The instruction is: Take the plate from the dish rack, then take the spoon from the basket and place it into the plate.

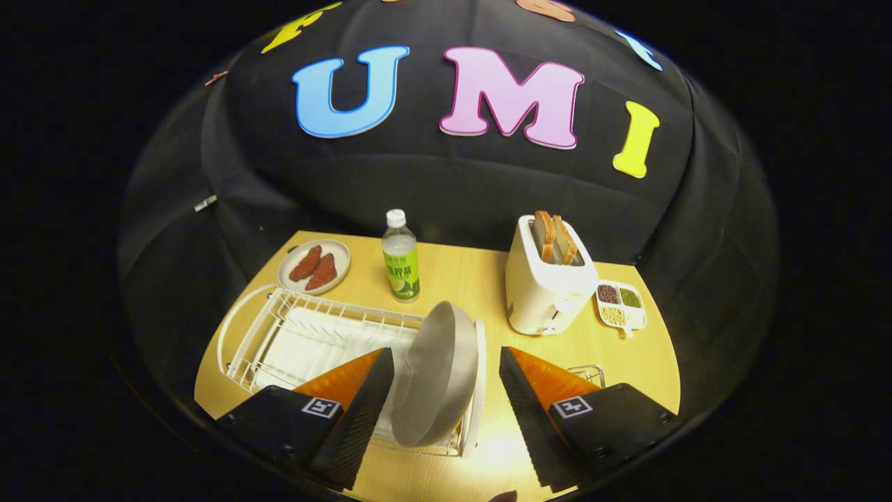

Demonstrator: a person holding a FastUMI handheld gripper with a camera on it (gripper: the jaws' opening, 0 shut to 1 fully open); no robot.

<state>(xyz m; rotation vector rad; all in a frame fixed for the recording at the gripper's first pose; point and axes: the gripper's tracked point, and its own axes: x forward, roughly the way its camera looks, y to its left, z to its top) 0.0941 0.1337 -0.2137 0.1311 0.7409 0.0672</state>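
Note:
A grey-white plate [435, 373] stands on edge at the near right end of the white wire dish rack [306, 335]. My gripper [446, 366] is open, its two black fingers either side of the plate: the left fingertip [380, 366] is close by the plate's face, the right fingertip [509, 366] stands apart from its rim. A corner of a wire basket [589, 374] peeks out behind the right finger; no spoon can be made out in it.
On the wooden table [474, 279] beyond the rack stand a bottle with a green label [401, 258], a white toaster [547, 286] holding bread slices, a small divided dish of beans [620, 305], and a plate with reddish pieces [315, 265].

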